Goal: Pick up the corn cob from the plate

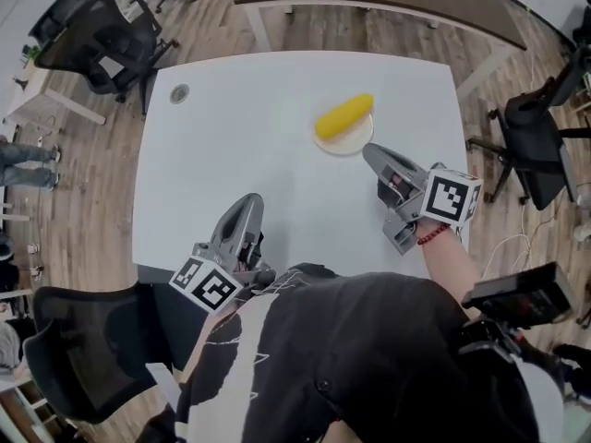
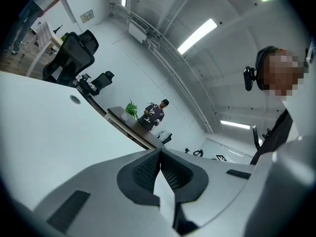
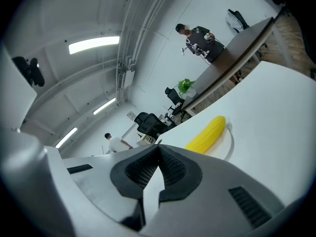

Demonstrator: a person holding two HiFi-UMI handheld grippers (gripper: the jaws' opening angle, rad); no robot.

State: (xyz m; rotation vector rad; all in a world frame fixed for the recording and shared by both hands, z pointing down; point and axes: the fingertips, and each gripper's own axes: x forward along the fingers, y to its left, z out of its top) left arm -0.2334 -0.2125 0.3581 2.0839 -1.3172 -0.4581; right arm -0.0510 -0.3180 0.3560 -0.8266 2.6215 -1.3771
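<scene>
Lying on the plate [image 1: 349,145] on the white surface [image 1: 249,127], the corn cob [image 1: 343,116] is left untouched. The right tool [image 1: 367,149] is held closed and empty just beside the plate. The left tool [image 1: 251,199], likewise closed and empty, is held well apart.

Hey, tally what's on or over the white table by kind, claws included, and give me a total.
Corn: 1
Plate: 1
Claws: 2 (left claw, right claw)
Total: 4
</scene>
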